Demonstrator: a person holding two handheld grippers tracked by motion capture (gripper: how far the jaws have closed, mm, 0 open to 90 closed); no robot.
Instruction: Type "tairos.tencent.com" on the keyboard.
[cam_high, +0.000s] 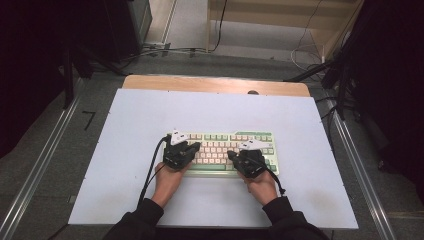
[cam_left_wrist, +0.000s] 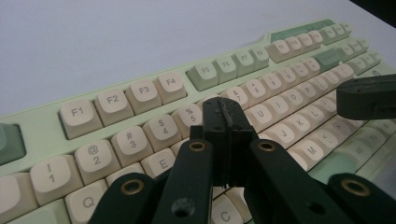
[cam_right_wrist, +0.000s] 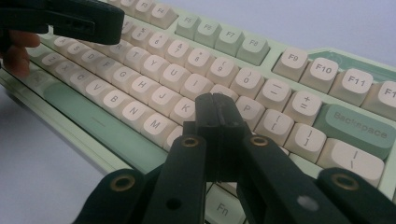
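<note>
A cream and pale green keyboard (cam_high: 220, 142) lies on the white table mat, near its middle. My left gripper (cam_high: 196, 146) hovers over the keyboard's left half, its jaws pressed together with nothing between them. In the left gripper view its tips (cam_left_wrist: 224, 109) sit just above the keys around R and T of the keyboard (cam_left_wrist: 140, 93). My right gripper (cam_high: 231, 155) is over the right half, also shut and empty. In the right gripper view its tips (cam_right_wrist: 215, 103) hang over the keys near K and L of the keyboard (cam_right_wrist: 289, 79).
The white mat (cam_high: 140, 120) covers a wooden table whose far edge (cam_high: 215, 82) shows bare wood. Metal rails run along both sides on the floor. Cables and dark equipment stand beyond the table.
</note>
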